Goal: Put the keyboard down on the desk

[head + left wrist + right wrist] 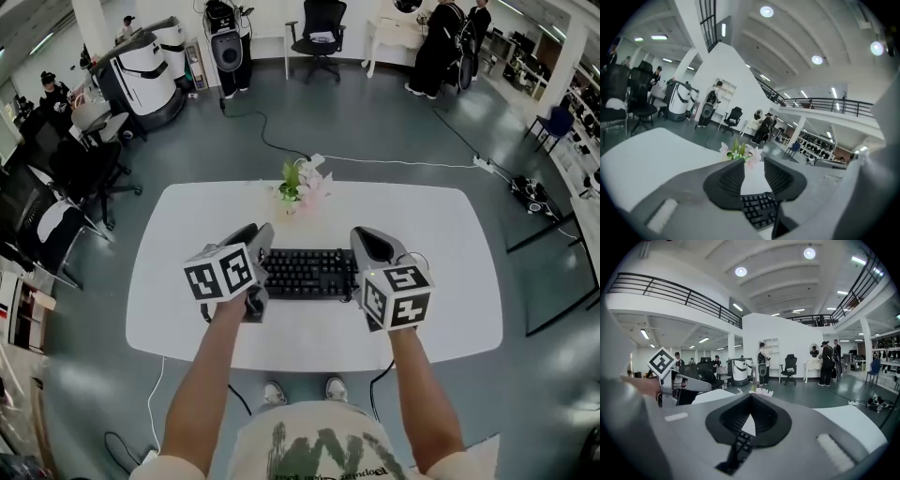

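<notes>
A black keyboard point(309, 274) lies flat on the white desk point(187, 234), just in front of me. My left gripper point(261, 234) is at its left end. In the left gripper view its jaws point(753, 164) stand a little apart with nothing between the pads, and the keyboard point(759, 208) shows below them. My right gripper point(367, 236) is at the keyboard's right end. Its fingertips point(751, 395) meet, and a strip of keys point(740, 444) shows through the hollow under them. I cannot tell whether it touches the keyboard.
A small bunch of pink and white flowers point(300, 183) stands at the desk's far edge, beyond the keyboard. Office chairs point(84, 178) crowd the floor at left. A cable point(403, 162) runs across the floor behind the desk. People point(441, 37) stand far back right.
</notes>
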Demonstrator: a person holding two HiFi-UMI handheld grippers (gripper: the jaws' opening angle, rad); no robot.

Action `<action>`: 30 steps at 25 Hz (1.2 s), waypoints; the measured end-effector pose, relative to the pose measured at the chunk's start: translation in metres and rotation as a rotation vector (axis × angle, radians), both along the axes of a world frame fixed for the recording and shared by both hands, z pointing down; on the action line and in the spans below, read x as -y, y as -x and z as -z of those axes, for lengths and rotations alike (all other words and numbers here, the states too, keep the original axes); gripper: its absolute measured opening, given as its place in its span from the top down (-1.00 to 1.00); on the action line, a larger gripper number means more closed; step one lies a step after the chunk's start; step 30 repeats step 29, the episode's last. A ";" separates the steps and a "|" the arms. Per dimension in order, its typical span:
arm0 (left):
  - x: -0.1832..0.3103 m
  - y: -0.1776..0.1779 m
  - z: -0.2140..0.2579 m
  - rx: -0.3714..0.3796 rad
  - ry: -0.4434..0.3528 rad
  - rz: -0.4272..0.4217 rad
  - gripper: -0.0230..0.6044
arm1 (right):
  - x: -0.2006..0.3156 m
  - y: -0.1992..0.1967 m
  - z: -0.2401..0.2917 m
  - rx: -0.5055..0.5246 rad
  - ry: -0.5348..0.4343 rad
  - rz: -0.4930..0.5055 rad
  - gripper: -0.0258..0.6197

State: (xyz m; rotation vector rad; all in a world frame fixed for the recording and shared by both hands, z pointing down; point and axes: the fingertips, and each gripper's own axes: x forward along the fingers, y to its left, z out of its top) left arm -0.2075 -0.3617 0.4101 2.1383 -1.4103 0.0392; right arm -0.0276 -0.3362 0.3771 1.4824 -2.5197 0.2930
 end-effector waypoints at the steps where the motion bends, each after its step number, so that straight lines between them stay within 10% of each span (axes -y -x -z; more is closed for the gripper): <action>1: -0.002 -0.002 0.003 0.027 -0.018 -0.013 0.53 | -0.001 -0.001 0.003 -0.001 -0.008 0.000 0.92; 8: -0.010 -0.001 0.019 0.138 -0.122 -0.030 0.92 | -0.001 0.001 0.012 -0.007 -0.043 0.016 0.93; 30: -0.026 0.002 0.010 0.226 -0.148 -0.035 0.92 | -0.007 0.004 0.015 0.005 -0.059 0.024 0.93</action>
